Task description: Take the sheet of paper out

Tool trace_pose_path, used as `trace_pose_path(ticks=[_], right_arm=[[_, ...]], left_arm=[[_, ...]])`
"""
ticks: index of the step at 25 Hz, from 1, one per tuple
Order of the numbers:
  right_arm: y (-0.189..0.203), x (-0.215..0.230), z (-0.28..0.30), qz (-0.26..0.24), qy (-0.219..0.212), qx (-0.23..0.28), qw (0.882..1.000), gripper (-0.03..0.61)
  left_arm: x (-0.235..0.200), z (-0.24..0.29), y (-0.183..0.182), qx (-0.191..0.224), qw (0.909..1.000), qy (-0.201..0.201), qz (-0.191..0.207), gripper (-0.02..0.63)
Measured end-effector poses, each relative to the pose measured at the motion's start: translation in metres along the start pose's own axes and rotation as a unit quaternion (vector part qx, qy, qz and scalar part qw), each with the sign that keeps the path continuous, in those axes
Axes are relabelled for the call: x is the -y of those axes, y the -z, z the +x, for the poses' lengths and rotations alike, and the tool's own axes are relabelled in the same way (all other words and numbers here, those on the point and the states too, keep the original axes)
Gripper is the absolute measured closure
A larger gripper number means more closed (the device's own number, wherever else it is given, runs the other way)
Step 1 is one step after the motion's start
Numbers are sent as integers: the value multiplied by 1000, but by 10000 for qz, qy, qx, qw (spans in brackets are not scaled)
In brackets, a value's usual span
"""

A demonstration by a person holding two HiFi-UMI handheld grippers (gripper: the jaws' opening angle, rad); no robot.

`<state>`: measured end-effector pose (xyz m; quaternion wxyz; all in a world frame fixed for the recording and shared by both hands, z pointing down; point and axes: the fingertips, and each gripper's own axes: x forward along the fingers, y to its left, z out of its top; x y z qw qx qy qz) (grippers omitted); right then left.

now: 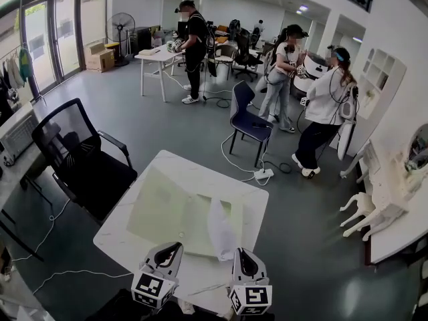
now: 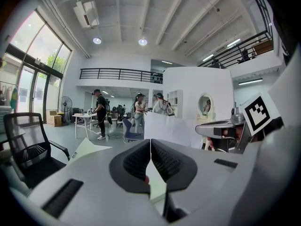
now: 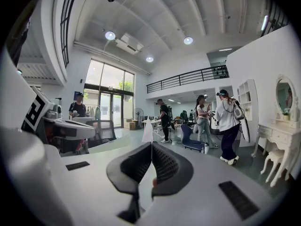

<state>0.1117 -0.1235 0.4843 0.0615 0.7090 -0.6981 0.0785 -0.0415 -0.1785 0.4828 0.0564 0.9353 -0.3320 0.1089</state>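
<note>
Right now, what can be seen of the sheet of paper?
The sheet of paper is plain white, thin and limp, standing on edge and curling above the white table. The right gripper, jaws shut, pinches its lower edge. It rises beside the pale green folder; whether they touch is unclear.

Open-plan office used as a lab or recording space. Double height, with a railed mezzanine (image 2: 120,74) overhead, round ceiling lights (image 2: 142,41) and a ceiling-hung air-conditioning unit (image 2: 87,13). Glossy grey floor (image 1: 167,119), crossed by loose cables (image 1: 226,149) leading to a power strip (image 1: 263,174). Tall glass doors (image 1: 53,35) to the outside, with a pedestal fan (image 1: 121,24) and cardboard boxes (image 1: 99,57) next to them. White work tables (image 1: 159,56), a black mesh office chair (image 1: 80,156) and a blue chair (image 1: 251,116). Several standing people (image 1: 194,42) in headgear around the desks. Along one wall, home-style pieces: a white vanity table (image 3: 277,135) with an oval mirror (image 3: 283,94) and a white shelf unit (image 1: 378,69).
</note>
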Motion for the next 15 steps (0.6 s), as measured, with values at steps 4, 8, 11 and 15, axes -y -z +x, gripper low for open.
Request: trace_pose_path(ticks=[4,8,11,15], right_arm=[[0,-2,-1,-8,-32,-9,10000,560],[1,-6,-1,-11,-62,-22,10000,561],[0,-9,-2,-18,-59,-18,10000,561],[-1,-10,-3,-12,-46,-23,10000,561]], left_arm=[[-1,-2,-3,16,10000,-36,-4,589],[-2,-3,-2,25,10000,-48,-20,589],[-2,-5,-2,35,10000,-32,-13,589],[-3,-7,-4,59,10000,-20,5,589]])
